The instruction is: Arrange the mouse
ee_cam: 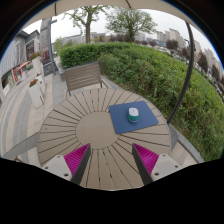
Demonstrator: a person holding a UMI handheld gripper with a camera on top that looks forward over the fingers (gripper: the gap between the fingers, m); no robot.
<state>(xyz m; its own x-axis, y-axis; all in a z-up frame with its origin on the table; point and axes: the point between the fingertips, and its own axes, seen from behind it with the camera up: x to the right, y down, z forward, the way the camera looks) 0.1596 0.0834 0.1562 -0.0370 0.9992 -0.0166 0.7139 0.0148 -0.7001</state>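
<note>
A teal mouse point(133, 114) sits on a dark blue mouse mat point(133, 118) on the right part of a round slatted wooden table point(85, 125). My gripper point(111, 160) is above the table's near edge, well short of the mouse and to its left. Its fingers, with magenta pads point(76, 157), stand wide apart with only bare table slats between them.
A wooden chair point(82, 75) stands at the table's far side. A green hedge point(160, 70) runs along the right. White planters point(38, 92) stand on the paved terrace at the left. Trees and buildings lie beyond.
</note>
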